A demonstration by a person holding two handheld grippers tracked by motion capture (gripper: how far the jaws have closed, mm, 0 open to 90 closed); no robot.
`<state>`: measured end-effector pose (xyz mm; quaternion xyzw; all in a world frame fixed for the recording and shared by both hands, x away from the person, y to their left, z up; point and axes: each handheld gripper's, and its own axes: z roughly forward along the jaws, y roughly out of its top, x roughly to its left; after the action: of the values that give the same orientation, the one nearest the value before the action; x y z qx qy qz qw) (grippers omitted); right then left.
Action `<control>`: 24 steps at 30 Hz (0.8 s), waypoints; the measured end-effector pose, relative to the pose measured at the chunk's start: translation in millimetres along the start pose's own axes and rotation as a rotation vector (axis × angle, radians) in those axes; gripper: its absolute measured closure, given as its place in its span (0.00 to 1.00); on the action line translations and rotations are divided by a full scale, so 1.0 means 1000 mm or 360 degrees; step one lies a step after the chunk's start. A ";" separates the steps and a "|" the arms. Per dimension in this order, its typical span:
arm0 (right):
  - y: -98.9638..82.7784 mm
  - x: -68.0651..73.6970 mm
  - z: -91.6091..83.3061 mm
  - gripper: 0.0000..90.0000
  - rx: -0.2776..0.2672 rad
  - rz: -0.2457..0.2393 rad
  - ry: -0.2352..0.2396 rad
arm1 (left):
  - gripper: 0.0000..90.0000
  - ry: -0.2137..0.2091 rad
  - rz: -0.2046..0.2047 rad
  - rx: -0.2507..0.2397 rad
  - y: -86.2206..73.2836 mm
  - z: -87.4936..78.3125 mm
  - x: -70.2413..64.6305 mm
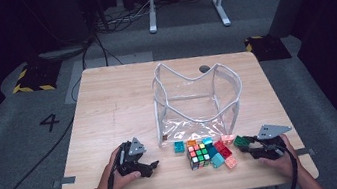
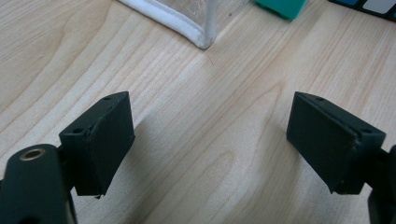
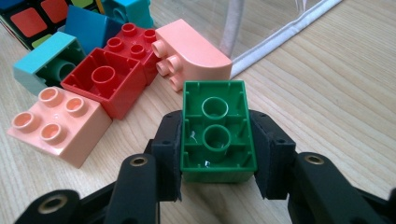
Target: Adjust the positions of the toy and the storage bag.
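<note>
Sitting at five o'clock on the table [image 1: 106,98], the right gripper [image 1: 251,147] clamps a green brick [image 1: 239,141]. The left gripper [image 2: 210,140] gapes wide over bare wood. The brick's [image 3: 218,130] hollow underside faces up, long axis toward twelve, other bricks [image 3: 105,81] crowding ten o'clock.

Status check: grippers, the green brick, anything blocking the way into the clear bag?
Left gripper open over bare table. Right gripper shut on green brick, hollow side up. Clear bag open just beyond the brick pile; nothing blocking it.
</note>
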<state>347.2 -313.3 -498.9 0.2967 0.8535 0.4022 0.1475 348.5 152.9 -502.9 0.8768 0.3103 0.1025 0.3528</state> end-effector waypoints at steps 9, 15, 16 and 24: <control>0.001 -0.008 -0.010 0.66 -0.0054 0.0043 -0.0041 | 0.17 -0.0013 0.0017 -0.0001 -0.001 -0.001 0.002; 0.003 -0.017 -0.015 0.66 -0.0109 0.0072 -0.0070 | 0.17 -0.0015 0.0035 0.0004 0.000 -0.001 0.003; 0.004 -0.018 -0.015 0.66 -0.0118 0.0077 -0.0080 | 0.16 -0.0021 0.0034 0.0005 0.000 -0.001 0.003; 0.007 -0.028 -0.021 0.66 -0.0169 0.0085 -0.0095 | 0.16 -0.0023 0.0035 0.0006 0.000 -0.001 0.003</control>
<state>361.3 -340.0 -479.6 0.3229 0.8180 0.4416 0.1778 350.8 155.5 -502.6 0.8815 0.2982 0.0995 0.3523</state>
